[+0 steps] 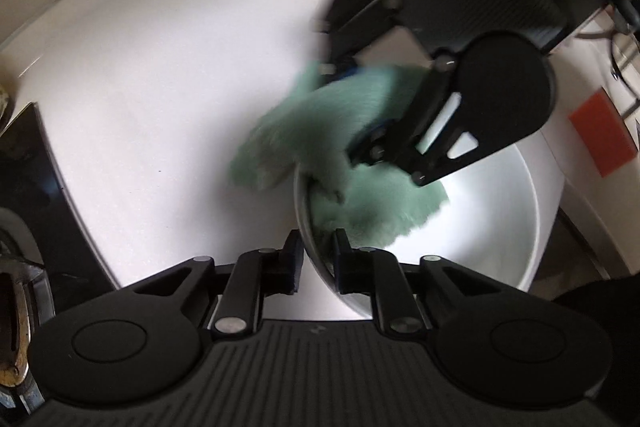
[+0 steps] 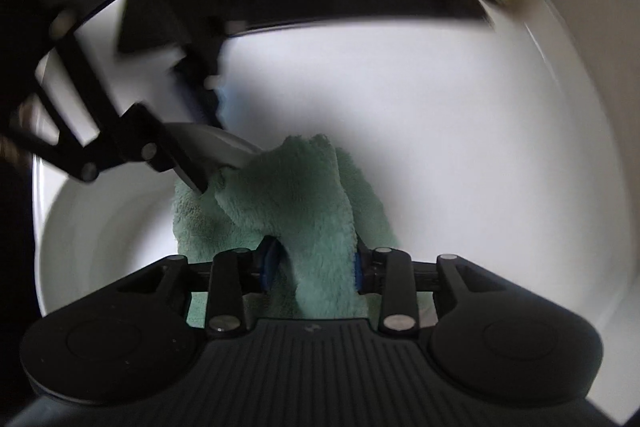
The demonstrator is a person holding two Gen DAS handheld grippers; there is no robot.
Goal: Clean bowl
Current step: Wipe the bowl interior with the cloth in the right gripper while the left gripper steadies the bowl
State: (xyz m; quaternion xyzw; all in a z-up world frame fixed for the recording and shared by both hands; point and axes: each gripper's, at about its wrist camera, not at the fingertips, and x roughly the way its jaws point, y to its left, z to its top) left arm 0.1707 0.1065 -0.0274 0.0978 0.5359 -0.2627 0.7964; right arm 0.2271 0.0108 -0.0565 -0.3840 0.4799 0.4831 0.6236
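The white bowl (image 1: pixel 492 227) sits on the pale countertop (image 1: pixel 160 115), right in front of the left gripper (image 1: pixel 316 263), whose two fingers straddle the near rim, one outside the wall and one inside. The pads look pressed to the rim, so this claw is clenched on the bowl and steadies it. In the right wrist view the same rim edge shows pinched in that claw, ahead and to the left of the right gripper (image 2: pixel 314 267).

The green cloth (image 2: pixel 304 211) is bunched between the right gripper's blue pads, which are clamped on a thick fold of it; the rest spills forward from its tips, down into the bowl and over the rim beside the left claw's fingers. From the left claw's side, the right gripper comes down from above and ahead, with the cloth trailing under it.

The step in hand appears to be wiping the inside. To do it well, the left claw should keep its hold firm and low so the bowl neither tips nor slides, while the right one presses the cloth flat against the wall and sweeps round, avoiding the left claw's inner finger. The loose flap over the rim could snag there.

Further out, to the left claw's right, lies an orange rectangle (image 1: pixel 602 131); dark stove parts (image 1: pixel 24 227) lie to its left.
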